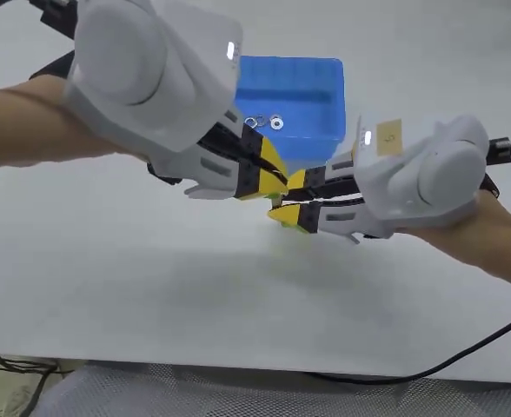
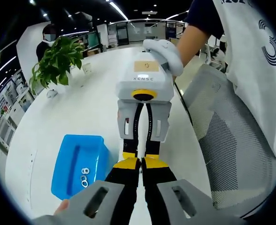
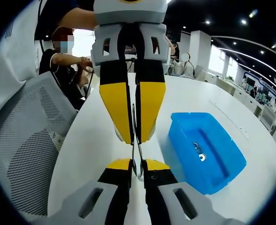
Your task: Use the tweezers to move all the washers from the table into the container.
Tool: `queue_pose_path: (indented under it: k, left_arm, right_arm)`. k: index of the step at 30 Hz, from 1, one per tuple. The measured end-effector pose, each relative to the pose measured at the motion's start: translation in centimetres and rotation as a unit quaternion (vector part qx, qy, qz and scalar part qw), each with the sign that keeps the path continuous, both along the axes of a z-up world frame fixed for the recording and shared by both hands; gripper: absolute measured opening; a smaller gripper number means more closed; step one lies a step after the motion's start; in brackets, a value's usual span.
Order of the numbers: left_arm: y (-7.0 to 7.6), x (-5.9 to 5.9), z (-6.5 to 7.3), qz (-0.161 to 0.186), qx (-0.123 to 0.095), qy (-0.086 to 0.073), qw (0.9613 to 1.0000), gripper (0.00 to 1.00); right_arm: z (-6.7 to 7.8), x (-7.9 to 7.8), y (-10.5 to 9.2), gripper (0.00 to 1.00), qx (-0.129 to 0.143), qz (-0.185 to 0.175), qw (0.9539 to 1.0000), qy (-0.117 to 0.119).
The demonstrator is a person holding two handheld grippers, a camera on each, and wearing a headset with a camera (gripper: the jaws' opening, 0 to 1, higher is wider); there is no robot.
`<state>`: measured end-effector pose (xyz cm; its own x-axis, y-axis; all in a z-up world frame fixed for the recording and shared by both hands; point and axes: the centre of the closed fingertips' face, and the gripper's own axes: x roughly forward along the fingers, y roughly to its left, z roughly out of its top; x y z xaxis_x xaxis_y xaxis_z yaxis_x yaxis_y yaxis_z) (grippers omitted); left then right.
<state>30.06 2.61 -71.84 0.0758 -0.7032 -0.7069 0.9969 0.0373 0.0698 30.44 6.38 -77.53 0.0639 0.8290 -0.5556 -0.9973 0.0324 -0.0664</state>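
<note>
Above the white table [image 1: 151, 278] my two grippers meet tip to tip. Thin metal tweezers [image 3: 134, 136] run between the jaws of both; in the head view they show as a pale line [image 1: 316, 200]. My left gripper [image 1: 277, 178] comes in from the left and is shut on the tweezers. My right gripper [image 1: 282, 208], with a yellow sticker on its body, faces it and is also shut on them. Behind them sits the blue container [image 1: 303, 143] with a few washers [image 1: 266, 122] in it. The same container [image 3: 218, 176] and its washers [image 3: 199, 152] appear in the right gripper view.
A black cable [image 1: 429, 369] trails along the table's near edge. A mesh chair [image 2: 232, 154] stands beside the table. At the table's far side stands a potted plant [image 2: 58, 61]. A person sits behind the chair [image 3: 58, 51].
</note>
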Motion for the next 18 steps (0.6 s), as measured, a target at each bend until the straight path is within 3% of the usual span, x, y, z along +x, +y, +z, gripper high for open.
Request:
queue_pose_path:
  k: [18]
  left_arm:
    - [-0.16,-0.2,-0.09,0.003,-0.001,0.006,1.0,0.06]
  right_arm:
    - [-0.19,-0.05,-0.12,0.11,0.003,-0.005,1.0,0.006]
